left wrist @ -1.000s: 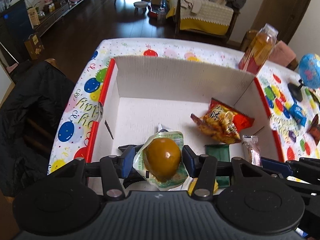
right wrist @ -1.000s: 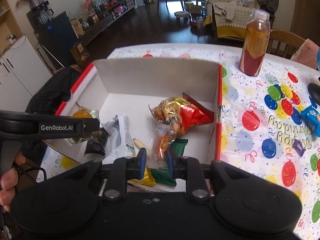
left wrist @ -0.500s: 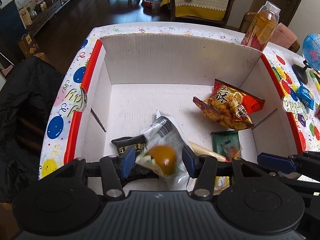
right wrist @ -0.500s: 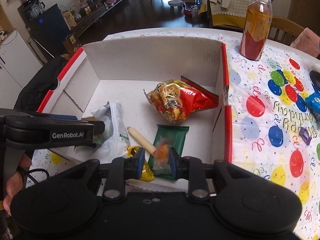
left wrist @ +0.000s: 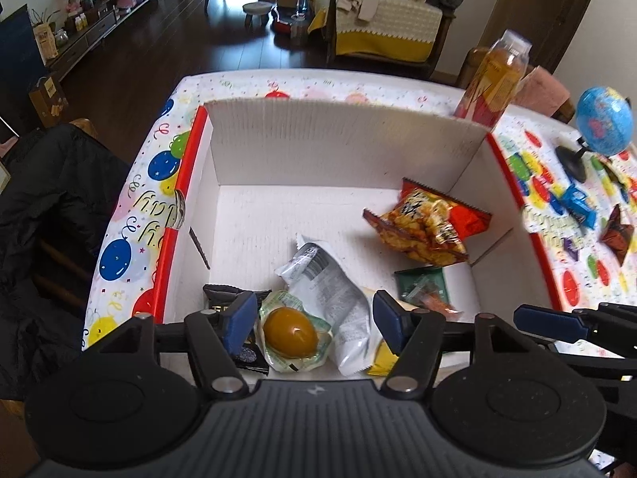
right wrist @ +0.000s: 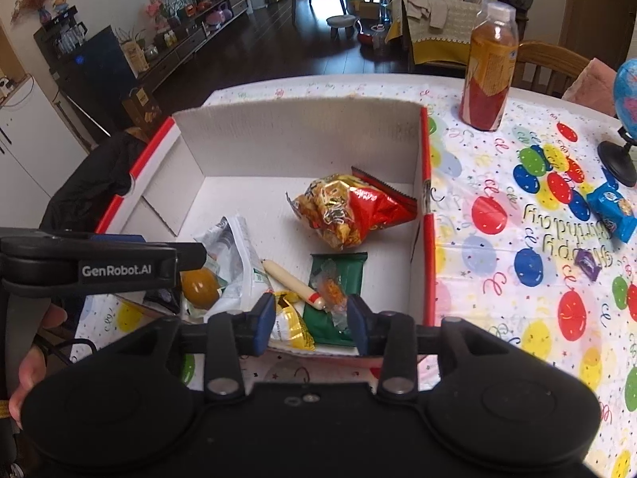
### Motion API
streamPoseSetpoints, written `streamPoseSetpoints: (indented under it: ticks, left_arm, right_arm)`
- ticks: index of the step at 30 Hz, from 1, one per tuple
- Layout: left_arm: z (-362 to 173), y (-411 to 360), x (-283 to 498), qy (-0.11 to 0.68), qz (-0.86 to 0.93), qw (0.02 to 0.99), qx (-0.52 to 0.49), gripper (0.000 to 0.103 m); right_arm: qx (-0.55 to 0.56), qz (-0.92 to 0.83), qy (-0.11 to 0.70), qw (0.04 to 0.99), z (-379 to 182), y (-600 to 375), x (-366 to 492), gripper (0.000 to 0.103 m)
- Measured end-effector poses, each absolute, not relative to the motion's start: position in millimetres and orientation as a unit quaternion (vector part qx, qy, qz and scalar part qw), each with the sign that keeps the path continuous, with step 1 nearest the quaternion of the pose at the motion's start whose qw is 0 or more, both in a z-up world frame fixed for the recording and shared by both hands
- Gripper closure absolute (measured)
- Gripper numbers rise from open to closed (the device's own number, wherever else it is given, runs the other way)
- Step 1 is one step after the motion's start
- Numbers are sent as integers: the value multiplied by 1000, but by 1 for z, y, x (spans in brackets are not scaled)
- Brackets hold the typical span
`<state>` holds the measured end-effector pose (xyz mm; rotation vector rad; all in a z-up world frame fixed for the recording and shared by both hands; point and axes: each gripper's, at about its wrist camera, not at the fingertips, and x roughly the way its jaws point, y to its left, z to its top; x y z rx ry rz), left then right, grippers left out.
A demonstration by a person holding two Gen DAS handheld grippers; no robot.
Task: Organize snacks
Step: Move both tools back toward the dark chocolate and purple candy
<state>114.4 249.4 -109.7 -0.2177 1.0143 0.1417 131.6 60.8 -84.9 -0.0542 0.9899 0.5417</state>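
A white cardboard box (left wrist: 346, 147) with red rims sits on the balloon tablecloth; it also shows in the right wrist view (right wrist: 298, 139). My left gripper (left wrist: 310, 318) is open above the box's near edge; the packed brown egg (left wrist: 290, 332) lies in the box below it. My right gripper (right wrist: 310, 318) is open; the small clear orange snack packet (right wrist: 332, 290) lies below it on a green packet (right wrist: 338, 279). A red chip bag (right wrist: 350, 211), a white pouch (left wrist: 334, 290), a sausage stick (right wrist: 292, 283) and a yellow packet (right wrist: 288, 324) also lie inside.
An orange drink bottle (right wrist: 489, 67) stands behind the box on the right. A blue globe (left wrist: 603, 125), a blue snack packet (right wrist: 609, 211), a purple candy (right wrist: 587, 269) and a dark red packet (left wrist: 617, 235) are on the tablecloth to the right. A black jacket (left wrist: 47, 199) hangs left.
The left gripper opened and let the egg drop into the box. The right gripper opened and let the orange packet drop onto the green packet. Both pulled back a little.
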Motion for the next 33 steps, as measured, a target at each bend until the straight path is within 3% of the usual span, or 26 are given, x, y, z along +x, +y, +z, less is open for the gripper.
streamPoseSetpoints:
  ticks: [8, 14, 16, 27, 31, 33]
  left_arm:
    - [-83, 242, 96, 454, 59, 883, -100, 34]
    - [-63, 233, 81, 432, 42, 894, -108, 29]
    - [-57, 228, 77, 424, 36, 899, -104, 23]
    - [-40, 182, 69, 399, -6, 912, -95, 16]
    - [-37, 154, 74, 393, -22, 914, -93, 1]
    - [-35, 138, 78, 390, -30, 916, -93, 1]
  right_arm:
    - [-11, 251, 447, 858, -62, 46, 112, 55]
    - [-3, 244, 428, 870, -45, 31, 97, 41]
    - [2, 242, 423, 874, -40, 26, 92, 38]
    - [19, 232, 400, 886, -26, -20, 73, 16]
    - [29, 228, 396, 889, -25, -48, 72, 12]
    - [35, 225, 395, 890, -25, -65, 74, 11]
